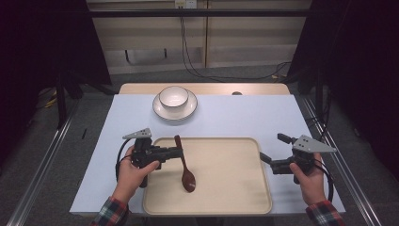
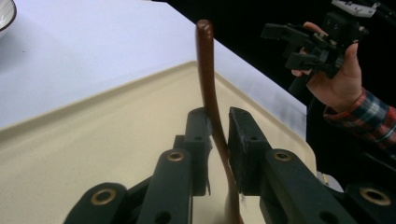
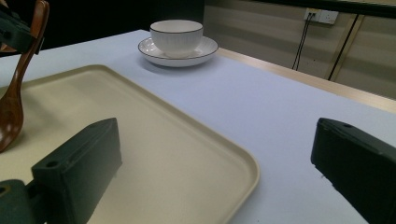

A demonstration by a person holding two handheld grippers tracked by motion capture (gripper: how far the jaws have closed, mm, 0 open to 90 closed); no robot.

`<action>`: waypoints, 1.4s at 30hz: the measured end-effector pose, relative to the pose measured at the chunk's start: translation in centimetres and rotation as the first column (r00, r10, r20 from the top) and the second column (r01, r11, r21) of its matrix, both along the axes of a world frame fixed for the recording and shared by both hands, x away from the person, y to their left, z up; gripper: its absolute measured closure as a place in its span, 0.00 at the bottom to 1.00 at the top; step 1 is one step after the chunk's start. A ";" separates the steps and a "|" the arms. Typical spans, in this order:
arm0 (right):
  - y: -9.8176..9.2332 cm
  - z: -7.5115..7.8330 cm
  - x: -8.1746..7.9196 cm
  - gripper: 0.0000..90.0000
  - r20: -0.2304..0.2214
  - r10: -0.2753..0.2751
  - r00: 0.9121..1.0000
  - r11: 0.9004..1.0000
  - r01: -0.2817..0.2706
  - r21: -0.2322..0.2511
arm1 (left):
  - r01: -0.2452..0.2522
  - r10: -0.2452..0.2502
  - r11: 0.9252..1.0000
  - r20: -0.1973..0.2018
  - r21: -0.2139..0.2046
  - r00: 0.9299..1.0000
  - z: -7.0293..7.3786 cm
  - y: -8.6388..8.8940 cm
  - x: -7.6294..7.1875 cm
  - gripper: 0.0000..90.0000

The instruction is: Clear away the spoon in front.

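Spoon (image 1: 185, 165) in left claw (image 1: 178, 151), bowl end resting on tray (image 1: 226, 197)
Left claw grips the handle partway up; bowl (image 1: 173, 96) on saucer (image 1: 188, 111) waits across the counter (image 1: 244, 117); right claw (image 1: 272, 151) gapes, holding nothing; any transfer looks barely begun

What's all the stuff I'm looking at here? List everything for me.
Tray: one, cream, near middle of the table.
Spoon: one, brown wooden, over the tray's left part, handle between the left jaws, bowl end touching the tray.
Bowl: one, white with dark rim, on the saucer.
Saucer: one, white with dark rim, far middle of the table.
Table: one, pale blue-white top, wooden far edge.
Left hand-held gripper: one, black, shut on the spoon handle.
Right hand-held gripper: one, black, open, right of the tray.
Hands: two, plaid sleeves, near edge.
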State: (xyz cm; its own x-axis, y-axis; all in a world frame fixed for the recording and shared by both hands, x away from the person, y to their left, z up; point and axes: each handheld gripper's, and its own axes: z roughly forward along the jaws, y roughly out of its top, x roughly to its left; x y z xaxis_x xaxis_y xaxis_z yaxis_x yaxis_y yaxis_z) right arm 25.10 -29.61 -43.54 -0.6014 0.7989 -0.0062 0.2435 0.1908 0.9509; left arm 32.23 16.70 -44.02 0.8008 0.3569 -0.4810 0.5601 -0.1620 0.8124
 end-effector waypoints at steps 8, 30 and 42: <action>0.0 0.0 0.0 0.02 -0.003 -0.005 1.000 1.000 0.005 0.002 | -0.007 0.007 1.000 -0.001 0.025 1.000 -0.3 -0.1 -0.2 0.84; -0.2 0.3 -0.1 0.02 0.005 -0.011 1.000 1.000 0.011 0.015 | -0.060 0.042 0.991 0.153 0.119 0.987 0.4 -0.3 -0.6 0.53; -0.3 0.3 -0.2 0.02 0.011 -0.016 1.000 1.000 0.015 0.016 | -0.099 0.078 0.991 0.208 0.089 0.975 1.3 1.0 -0.5 0.40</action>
State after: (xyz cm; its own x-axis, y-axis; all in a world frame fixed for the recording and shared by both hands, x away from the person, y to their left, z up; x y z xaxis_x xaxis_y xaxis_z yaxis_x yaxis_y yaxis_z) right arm 24.93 -29.96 -43.20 -0.5889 0.8082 -0.0004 0.2353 0.1720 0.9566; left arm 31.77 17.73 -42.73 0.8412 0.4682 -0.2704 0.4007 -0.2039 0.8932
